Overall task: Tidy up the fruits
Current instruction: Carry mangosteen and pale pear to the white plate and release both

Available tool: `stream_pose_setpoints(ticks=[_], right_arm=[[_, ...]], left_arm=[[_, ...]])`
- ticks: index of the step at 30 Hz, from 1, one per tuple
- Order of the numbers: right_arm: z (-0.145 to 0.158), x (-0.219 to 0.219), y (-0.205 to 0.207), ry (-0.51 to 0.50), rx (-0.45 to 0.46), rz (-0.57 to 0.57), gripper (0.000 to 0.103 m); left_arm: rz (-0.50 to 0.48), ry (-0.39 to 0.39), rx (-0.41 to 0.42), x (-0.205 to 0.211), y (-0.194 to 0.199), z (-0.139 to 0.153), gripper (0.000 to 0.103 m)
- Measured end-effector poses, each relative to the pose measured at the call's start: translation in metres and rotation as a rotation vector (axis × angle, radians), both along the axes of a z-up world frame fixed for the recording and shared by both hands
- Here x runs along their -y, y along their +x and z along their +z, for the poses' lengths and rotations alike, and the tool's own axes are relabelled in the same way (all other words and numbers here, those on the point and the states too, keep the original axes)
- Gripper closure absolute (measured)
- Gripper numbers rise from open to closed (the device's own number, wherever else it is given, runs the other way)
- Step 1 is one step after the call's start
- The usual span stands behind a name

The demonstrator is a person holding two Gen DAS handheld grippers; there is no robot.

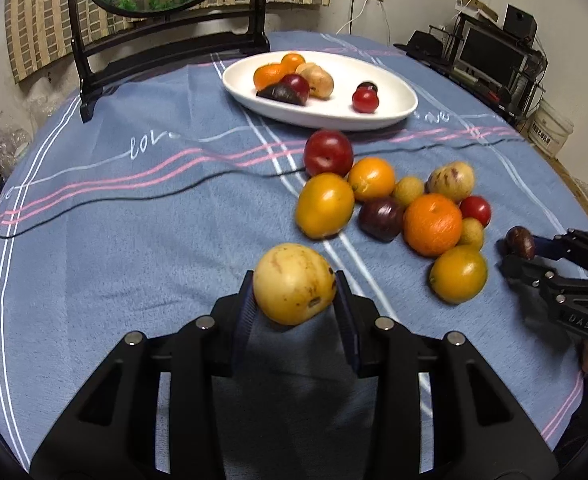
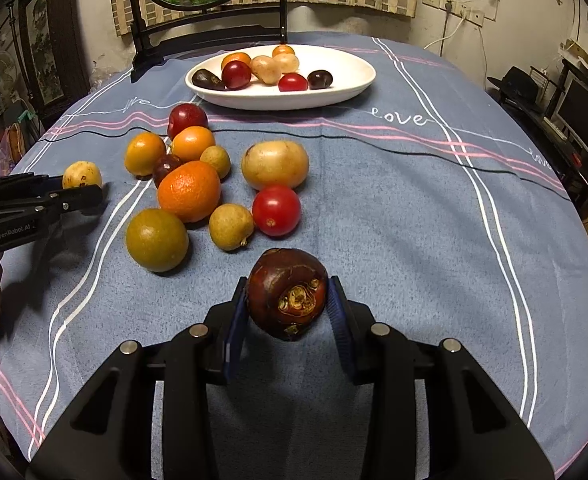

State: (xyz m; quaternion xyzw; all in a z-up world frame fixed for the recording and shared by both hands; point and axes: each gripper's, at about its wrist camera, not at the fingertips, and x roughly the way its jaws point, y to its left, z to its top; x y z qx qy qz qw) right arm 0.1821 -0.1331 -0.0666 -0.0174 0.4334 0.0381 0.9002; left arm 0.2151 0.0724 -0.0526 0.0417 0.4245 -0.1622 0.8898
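Gripping a pale yellow fruit [image 1: 293,283], the left gripper [image 1: 294,300] hangs over the near blue tablecloth [image 1: 134,240]; the right gripper [image 2: 287,308] clamps a dark brown fruit [image 2: 287,299], loose fruits [image 2: 190,190] between them and the far white dish [image 2: 353,80]

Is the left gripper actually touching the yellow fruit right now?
Touching. In the left wrist view the left gripper has both blue pads pressed against the sides of the yellow fruit, holding it clear of the tablecloth.

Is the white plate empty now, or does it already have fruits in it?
Not empty. The white plate already holds several fruits, among them a cherry tomato and a red plum.
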Motion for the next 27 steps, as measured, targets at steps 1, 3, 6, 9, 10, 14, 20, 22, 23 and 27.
stream_pose_setpoints(ticks=[1,3,6,9,10,14,20,22,23,27], right_arm=[[0.000,0.001,0.001,0.001,0.002,0.000,0.064],[0.002,0.002,0.005,0.005,0.004,0.001,0.064],[0.007,0.006,0.011,0.008,0.014,0.007,0.064],[0.015,0.010,0.017,0.009,0.031,0.013,0.064],[0.018,0.012,0.020,0.009,0.038,0.014,0.064],[0.038,0.022,0.044,0.009,0.083,0.009,0.064],[0.060,0.033,0.097,0.024,0.131,0.025,0.064],[0.064,0.035,0.119,0.036,0.141,0.035,0.064],[0.064,0.036,0.130,0.044,0.141,0.039,0.064],[0.063,0.039,0.178,0.093,0.137,0.050,0.064]], left_arm=[[0.002,-0.009,0.004,0.001,0.001,0.004,0.064],[0.003,-0.021,0.009,0.002,0.004,0.009,0.064],[-0.005,-0.026,0.013,0.008,0.011,0.016,0.064],[-0.017,-0.026,0.014,0.017,0.024,0.026,0.064],[-0.021,-0.026,0.015,0.021,0.029,0.029,0.064],[-0.034,-0.041,0.041,0.038,0.056,0.052,0.064],[-0.047,-0.060,0.095,0.069,0.108,0.076,0.064],[-0.041,-0.065,0.096,0.080,0.132,0.077,0.064],[-0.036,-0.064,0.092,0.085,0.142,0.077,0.064],[-0.004,-0.045,0.073,0.097,0.181,0.069,0.064]])
